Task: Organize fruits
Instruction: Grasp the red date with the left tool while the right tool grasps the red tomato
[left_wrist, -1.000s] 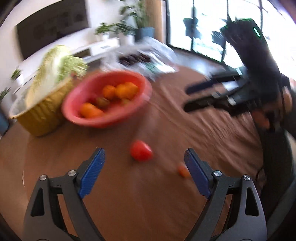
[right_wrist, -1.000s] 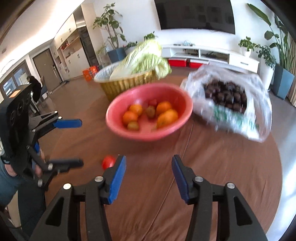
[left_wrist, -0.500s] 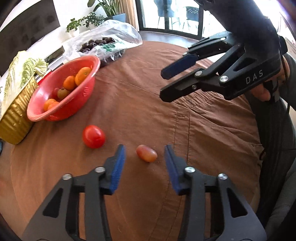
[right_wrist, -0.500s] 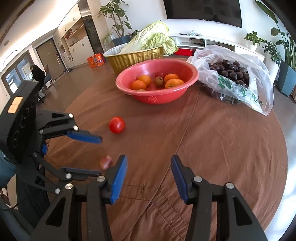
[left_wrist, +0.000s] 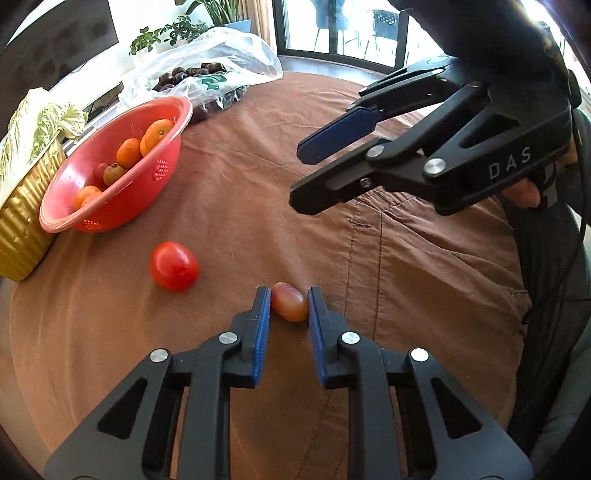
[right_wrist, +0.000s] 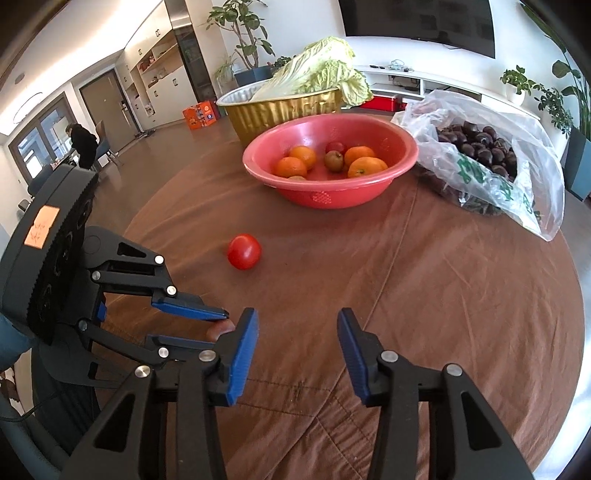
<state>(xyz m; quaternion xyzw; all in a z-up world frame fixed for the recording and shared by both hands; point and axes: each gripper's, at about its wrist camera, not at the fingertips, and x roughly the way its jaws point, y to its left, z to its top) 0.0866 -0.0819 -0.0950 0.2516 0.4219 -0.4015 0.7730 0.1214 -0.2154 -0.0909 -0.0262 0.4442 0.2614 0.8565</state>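
The left gripper (left_wrist: 289, 303) has its two blue pads closed against a small oval reddish fruit (left_wrist: 289, 301), one pad on each side, and the fruit seems to rest on the brown tablecloth (left_wrist: 424, 266). In the right wrist view the same fruit (right_wrist: 219, 329) shows only partly between the left gripper's fingers. The right gripper (right_wrist: 297, 328) is above the cloth with its fingers apart and nothing between them; in the left wrist view it (left_wrist: 301, 175) is beyond the fruit and to the right.

Just to the left of the held fruit, a round red tomato (left_wrist: 173, 266) lies alone on the cloth, not touching anything. Further away stands a red plastic bowl (right_wrist: 369, 192) that holds several oranges (right_wrist: 364, 166) and some smaller fruits, one of them brownish. Behind the bowl and just beside it is a golden tray (right_wrist: 280, 109) with a napa cabbage (right_wrist: 321, 72) inside. To the right of the bowl lies a clear plastic bag (right_wrist: 517, 177) filled with dark chestnuts (right_wrist: 480, 146).
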